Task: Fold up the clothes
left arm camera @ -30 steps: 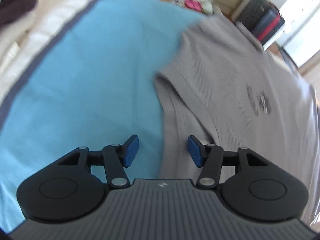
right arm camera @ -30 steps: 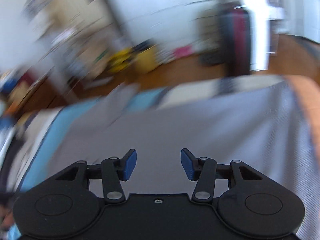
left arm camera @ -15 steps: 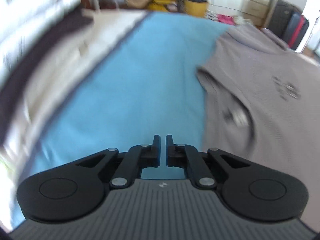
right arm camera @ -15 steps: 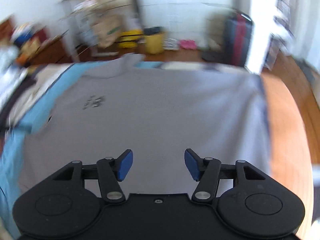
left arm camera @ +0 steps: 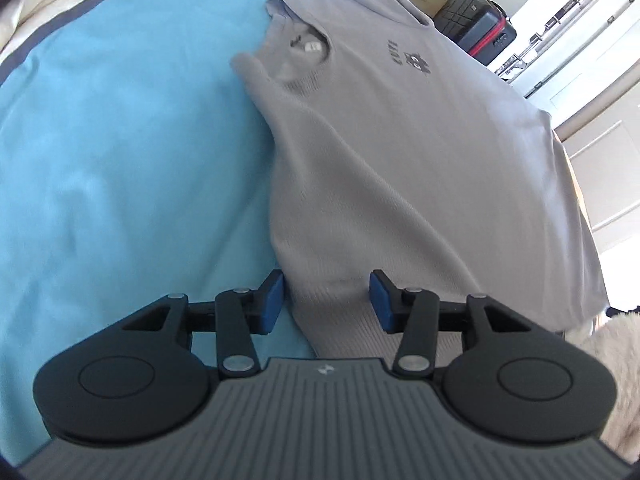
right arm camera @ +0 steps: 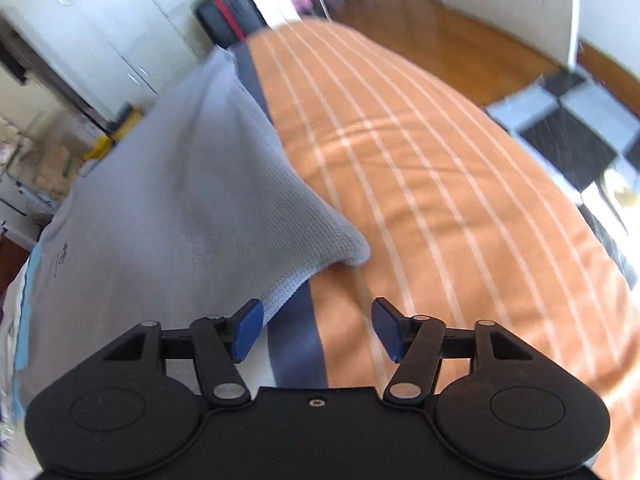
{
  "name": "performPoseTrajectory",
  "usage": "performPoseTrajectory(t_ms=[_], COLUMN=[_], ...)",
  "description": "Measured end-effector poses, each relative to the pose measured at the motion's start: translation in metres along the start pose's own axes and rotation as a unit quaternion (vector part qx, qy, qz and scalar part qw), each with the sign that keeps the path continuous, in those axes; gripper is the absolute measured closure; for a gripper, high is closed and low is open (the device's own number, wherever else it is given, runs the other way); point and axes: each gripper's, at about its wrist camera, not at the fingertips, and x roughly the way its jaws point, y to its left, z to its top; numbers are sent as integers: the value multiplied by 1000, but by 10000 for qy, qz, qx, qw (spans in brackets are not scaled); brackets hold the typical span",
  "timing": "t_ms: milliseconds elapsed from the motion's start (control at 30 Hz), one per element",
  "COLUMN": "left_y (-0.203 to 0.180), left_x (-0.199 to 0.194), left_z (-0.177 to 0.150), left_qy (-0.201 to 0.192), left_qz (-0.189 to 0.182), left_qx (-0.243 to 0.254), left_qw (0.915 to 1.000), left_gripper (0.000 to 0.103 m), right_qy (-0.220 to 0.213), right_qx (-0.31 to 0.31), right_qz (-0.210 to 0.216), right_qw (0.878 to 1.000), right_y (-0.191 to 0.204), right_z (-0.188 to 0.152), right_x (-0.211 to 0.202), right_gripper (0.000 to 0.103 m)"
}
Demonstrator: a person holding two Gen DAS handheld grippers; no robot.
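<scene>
A grey knit T-shirt (left arm camera: 400, 152) with a small dark chest print lies flat on a bed, collar at the far end. My left gripper (left arm camera: 326, 302) is open just above its near sleeve, blue pads on either side of the sleeve fabric without pinching it. In the right wrist view the same grey T-shirt (right arm camera: 160, 208) ends in a pointed corner over the orange striped cover. My right gripper (right arm camera: 318, 330) is open there, its left pad next to the shirt's hem edge, nothing held.
A light blue sheet (left arm camera: 120, 140) covers the bed left of the shirt. An orange blanket with white stripes (right arm camera: 440, 184) and a dark blue band lies on its right. A dark suitcase (left arm camera: 480, 28) and white cabinets stand beyond the bed, above wooden floor (right arm camera: 460, 36).
My left gripper was shut half a second ago and has opened, now low over the shirt's sleeve. My right gripper stayed open and swung right toward the shirt's corner by the orange blanket.
</scene>
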Motion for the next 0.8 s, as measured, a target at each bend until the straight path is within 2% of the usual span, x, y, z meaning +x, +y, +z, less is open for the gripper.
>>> performPoseTrajectory(t_ms=[33,100,167,233,267,300,333,400,433,500,600,700,800], left_y=[-3,-8,-14,-24,-29,-34,-38,-38,-39,-40,-41,-42,-38], left_x=[-2,-6,-3,-2,-4,-6,-7,-11,-11,-12,-13,-14,-18], left_z=[-7,-22,-26,-30,-32,-34,-35,-42,-46,-52,-55,-53,-56], left_qy=[25,75,159,314,336,357,378,478,497,523,570,621,675], left_qz=[-90,-269,-119,85,138,191,244,130,152,223,255,242,144], left_qx=[-18,-55,42,243,337,432,527,555,611,736,811,818,609], left_qw=[10000,9996,9998,9992,9988,9982,9976,9972,9968,9957,9947,9944,9958], left_gripper=[54,54,54,56,56,57,58,58,58,58,55,54,48], right_qy=[-128,-433,-754,-992,-1154,-1365,-1725,-2443,-2634,-2513,-1896,-1718,-1539], right_qx=[-34,283,661,839,696,429,56,-732,-939,-1131,-1221,-352,-224], right_qz=[126,338,693,1107,1200,977,487,-182,-360,-626,-1141,-683,-557], right_qw=[9998,9981,9925,9853,9836,9849,9838,9668,9594,9592,9675,9821,9863], right_y=[-1,-5,-9,-7,-2,6,18,38,42,43,28,-3,-8], right_z=[-3,-3,5,17,19,19,17,7,0,-10,-24,-25,-16], right_x=[6,16,23,34,34,31,23,-6,-19,-26,4,20,19], right_gripper=[32,21,22,58,100,99,98,100,100,100,100,101,99])
